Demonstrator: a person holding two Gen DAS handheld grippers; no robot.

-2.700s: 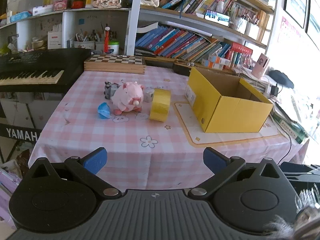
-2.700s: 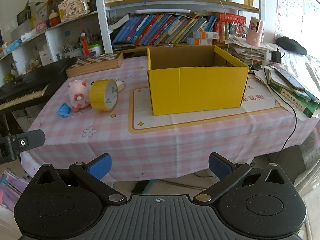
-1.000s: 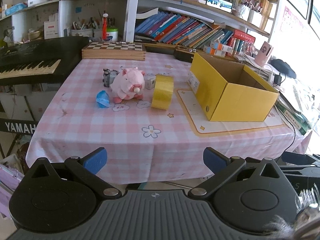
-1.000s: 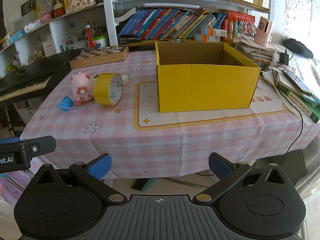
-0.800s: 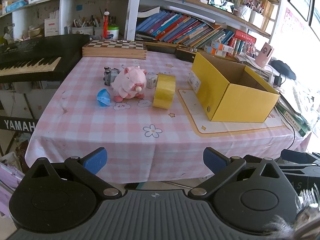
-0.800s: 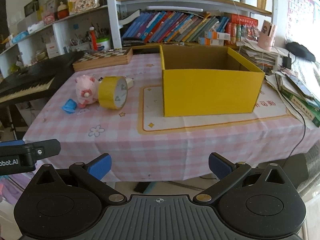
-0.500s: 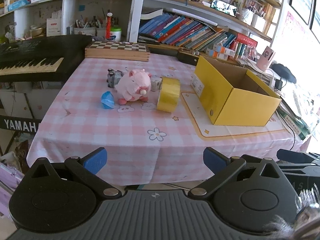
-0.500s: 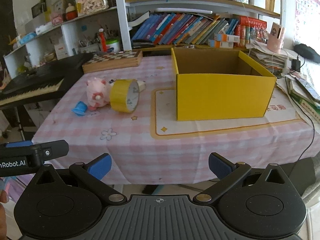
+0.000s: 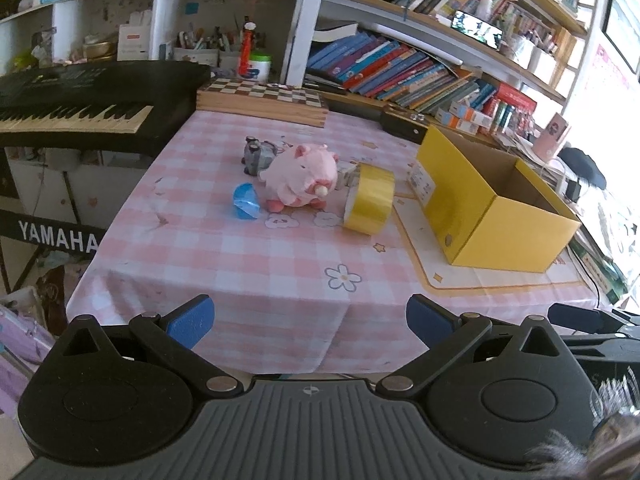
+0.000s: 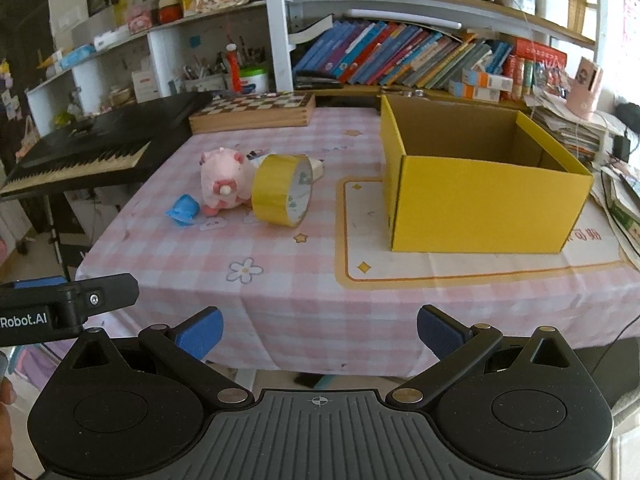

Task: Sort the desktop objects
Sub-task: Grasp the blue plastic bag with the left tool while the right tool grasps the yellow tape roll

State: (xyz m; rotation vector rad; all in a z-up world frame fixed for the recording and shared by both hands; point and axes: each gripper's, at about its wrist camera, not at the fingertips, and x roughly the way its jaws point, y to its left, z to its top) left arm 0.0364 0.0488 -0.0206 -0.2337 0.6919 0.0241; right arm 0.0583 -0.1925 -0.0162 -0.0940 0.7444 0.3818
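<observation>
On the pink checked tablecloth [image 9: 248, 264] lie a pink plush pig [image 9: 302, 180], a yellow tape roll [image 9: 370, 204] standing on edge, a small blue object [image 9: 245, 202], a grey toy [image 9: 256, 154] and a small white item behind the roll. An open, empty yellow cardboard box [image 9: 488, 204] sits to the right. In the right wrist view the pig [image 10: 222, 182], tape roll [image 10: 282, 190], blue object [image 10: 183, 209] and box [image 10: 480, 196] show too. My left gripper [image 9: 308, 316] is open and empty at the table's near edge. My right gripper [image 10: 320, 330] is open and empty, also short of the table.
A black Yamaha keyboard [image 9: 76, 108] stands left of the table. A wooden chessboard box [image 9: 262, 98] lies at the back. Bookshelves [image 9: 420, 68] fill the wall behind. Stacked papers and cables [image 10: 616, 184] crowd the right side. The left gripper body [image 10: 68, 306] shows at the right view's left edge.
Both grippers have moved closer to the table and a little left. The objects on the table have not moved. Both jaws stay open.
</observation>
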